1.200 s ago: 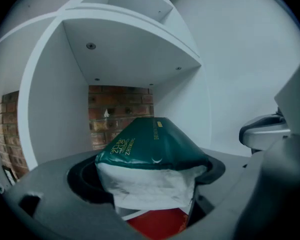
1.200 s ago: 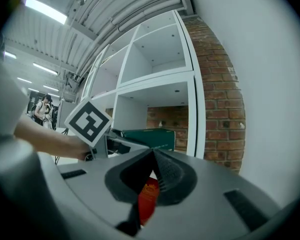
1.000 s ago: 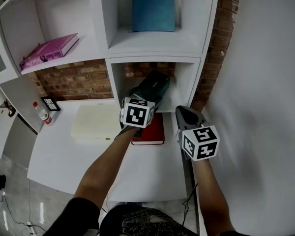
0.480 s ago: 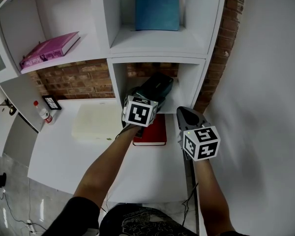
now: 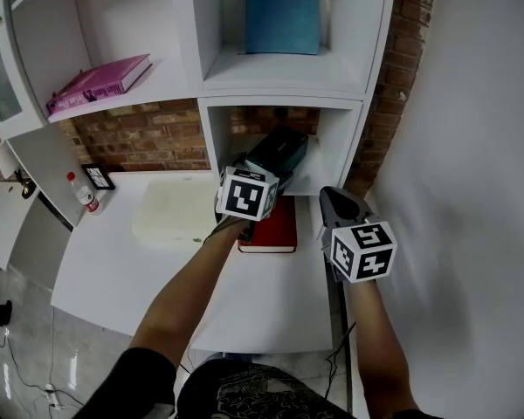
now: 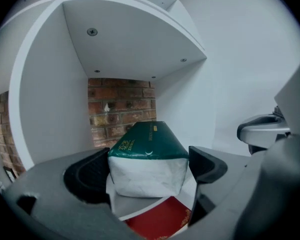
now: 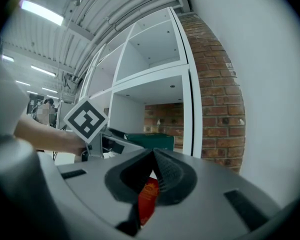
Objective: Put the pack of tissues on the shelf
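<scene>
The pack of tissues [image 5: 280,150], dark green on top and white at its end [image 6: 147,156], lies in the lower cubby of the white shelf [image 5: 313,180]. My left gripper [image 6: 149,163] reaches into that cubby with a jaw on each side of the pack. Its jaws have just been opening, and the pads stand beside the pack without pressing on it. In the head view the gripper's marker cube [image 5: 247,195] covers the jaws. My right gripper [image 5: 337,202] hangs to the right, in front of the shelf's side panel, shut with nothing in it [image 7: 154,156].
A red book [image 5: 270,229] lies on the white table under the left gripper. A flat cream box [image 5: 175,212], a small bottle [image 5: 86,194] and a picture frame [image 5: 98,179] are to the left. A blue book [image 5: 281,11] and a pink book [image 5: 101,80] occupy upper shelves. A white wall closes the right side.
The scene has slid slightly across the head view. The pack stays in the cubby and both grippers hold their places.
</scene>
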